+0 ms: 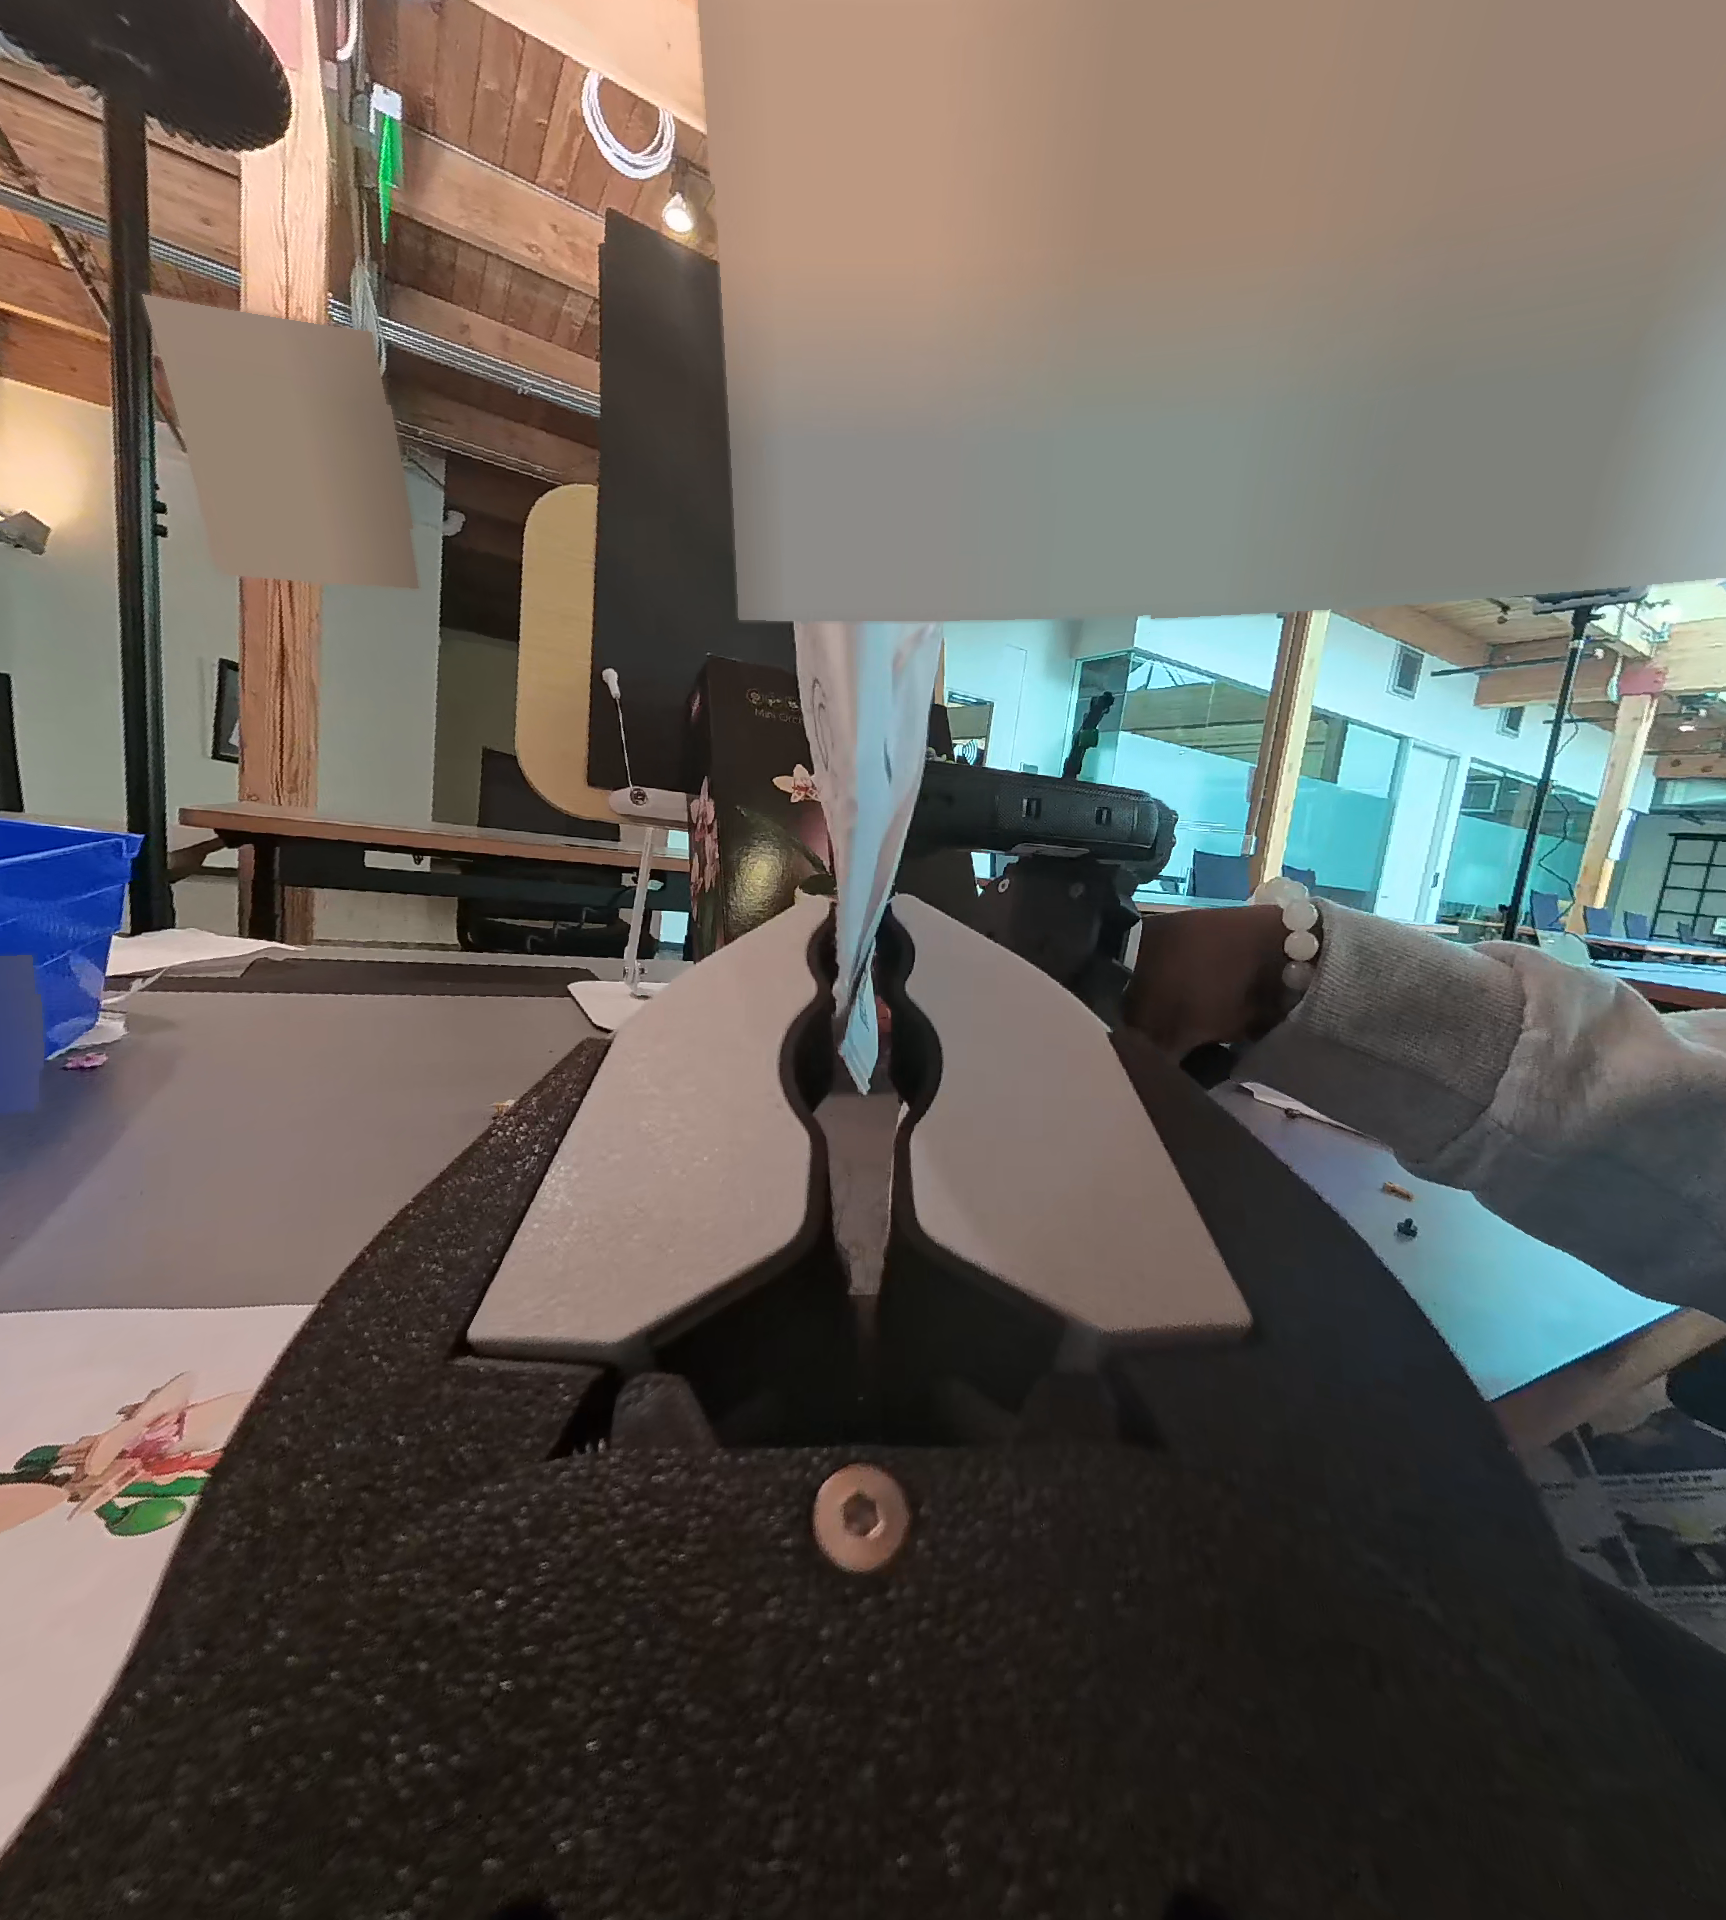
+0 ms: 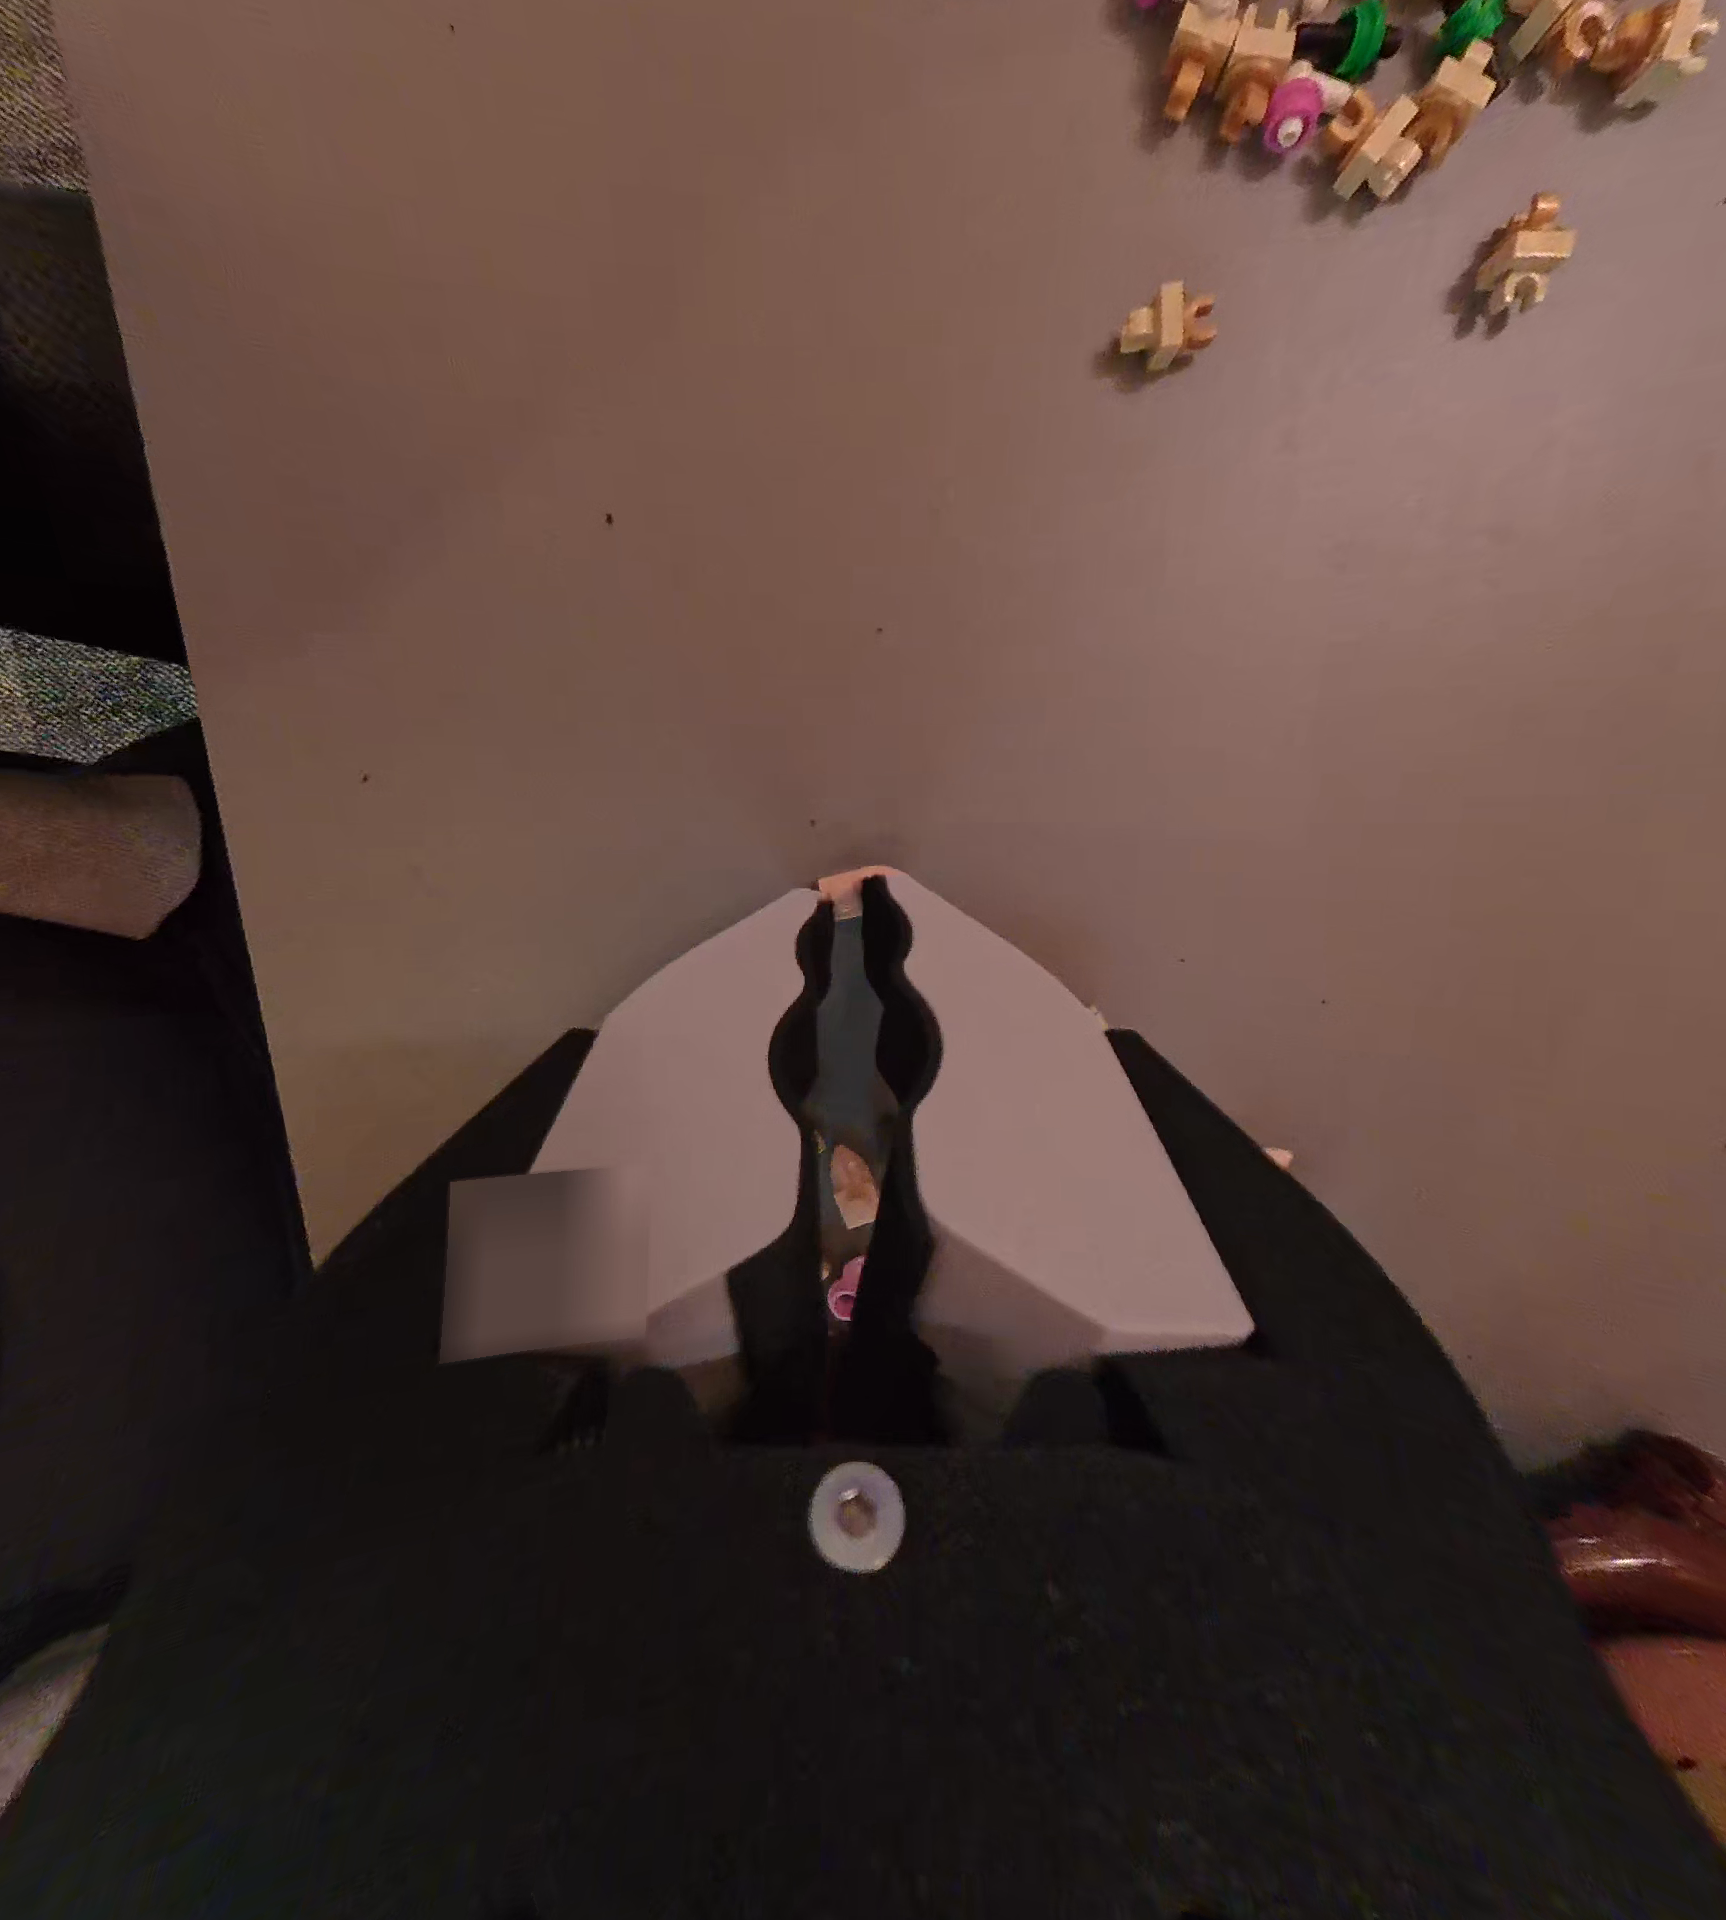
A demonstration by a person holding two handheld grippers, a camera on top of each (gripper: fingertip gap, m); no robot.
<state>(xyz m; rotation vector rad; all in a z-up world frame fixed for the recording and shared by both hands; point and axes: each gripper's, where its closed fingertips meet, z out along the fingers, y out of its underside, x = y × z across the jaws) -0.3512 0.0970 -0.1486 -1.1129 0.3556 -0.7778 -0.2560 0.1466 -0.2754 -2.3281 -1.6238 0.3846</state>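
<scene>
My left gripper [image 1: 864, 920] is shut on the lower edge of a white, thin bag [image 1: 869, 748] that stands upright between its grey fingers [image 1: 693, 1122]. The bag's top is hidden by a blurred patch. Behind it, a person's hand [image 1: 1202, 977] in a grey sleeve holds the other gripper's black body [image 1: 1035, 821]. My right gripper [image 2: 854, 888] points down at the grey table [image 2: 734, 468]. It is shut on a thin clear bag [image 2: 843, 1039] with small tan and pink pieces showing between the jaws.
A blue bin [image 1: 7, 935] stands at the left. A dark box with flower pictures [image 1: 755, 831] stands behind the bag. A flower-printed sheet [image 1: 38, 1507] lies at the near left, printed paper [image 1: 1669, 1527] at the right. Several loose gold, pink and green bricks [image 2: 1410, 94] lie far right. Some 15 centimetres of space lies between my two pairs of fingers.
</scene>
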